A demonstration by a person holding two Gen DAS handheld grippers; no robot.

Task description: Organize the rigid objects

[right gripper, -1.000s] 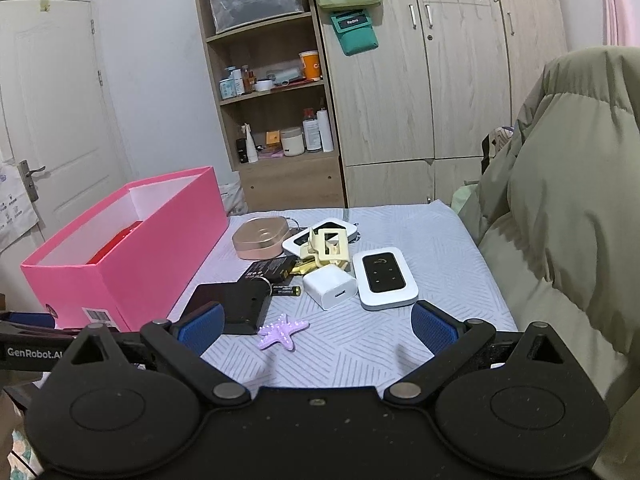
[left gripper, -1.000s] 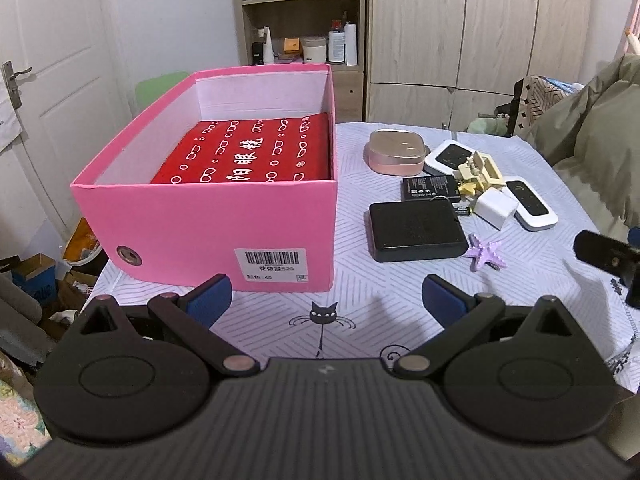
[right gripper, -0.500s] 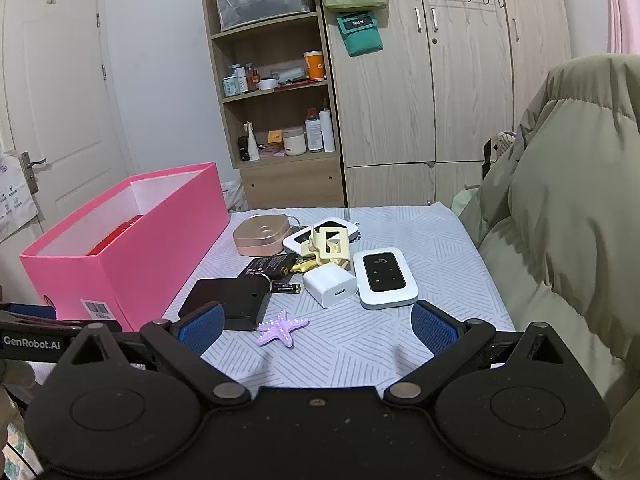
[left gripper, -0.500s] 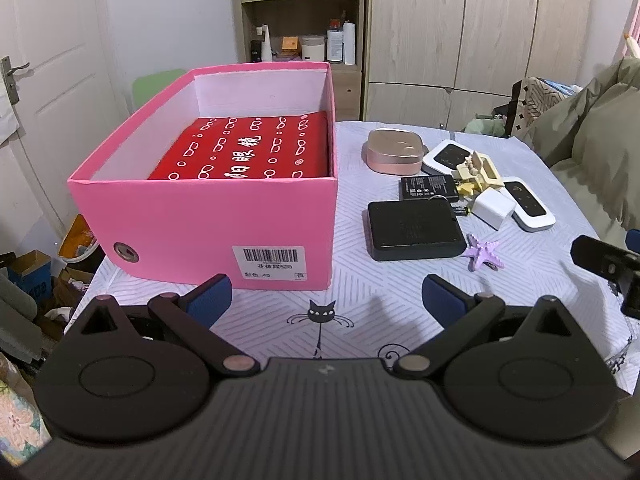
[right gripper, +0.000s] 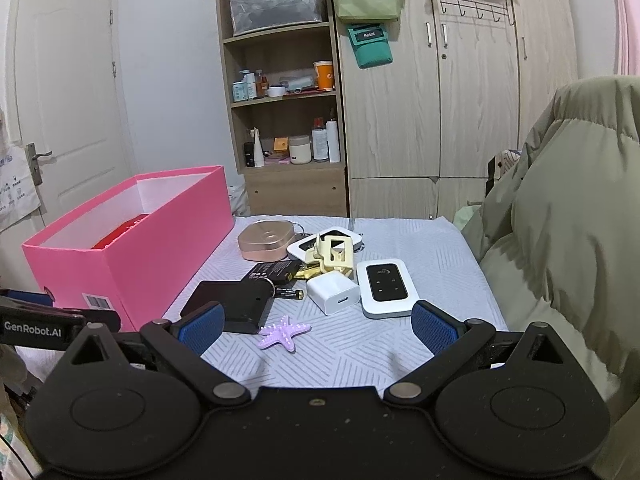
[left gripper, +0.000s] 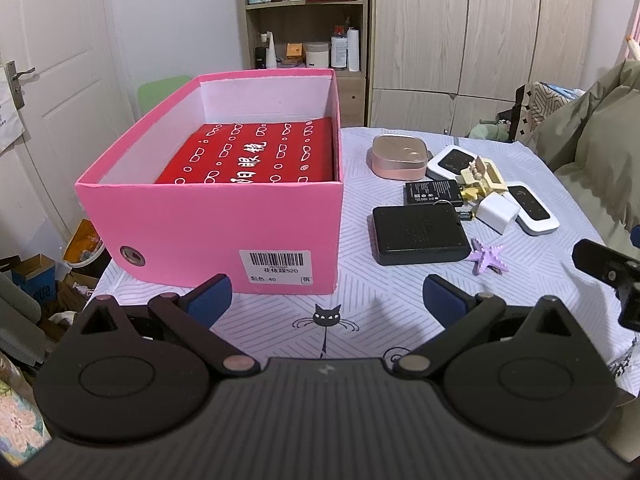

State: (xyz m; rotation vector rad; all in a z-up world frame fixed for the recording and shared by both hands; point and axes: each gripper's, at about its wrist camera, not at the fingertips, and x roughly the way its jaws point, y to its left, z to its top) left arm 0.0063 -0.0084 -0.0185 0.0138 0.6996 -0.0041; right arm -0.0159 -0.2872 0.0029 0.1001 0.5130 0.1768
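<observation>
Left gripper (left gripper: 326, 300): fingers spread wide, nothing pinched, held over the near edge of the table in front of the pink box.
Right gripper (right gripper: 316, 330): fingers spread wide too, nothing between them, held low at the near edge with the clutter just beyond.
Pink box (left gripper: 224, 216): lid off, parked on the left half of the table; a red patterned case (left gripper: 256, 152) is seen lying flat inside.
Table (left gripper: 360, 292): covered with a striped cloth, cat print at the near edge.
Clutter: all bunched right of the box, still out on the cloth.
Black flat box (right gripper: 230, 304): nearest the pink box.
Purple starfish (right gripper: 285, 332): just near-right of the black flat box, closest to the right gripper.
White charger (right gripper: 333, 292): beside a white router (right gripper: 386, 287), router on the right.
Rose-gold case (right gripper: 266, 240): at the far side of the bunch.
Yellow plastic piece (right gripper: 334, 254): piled on the middle of the bunch.
</observation>
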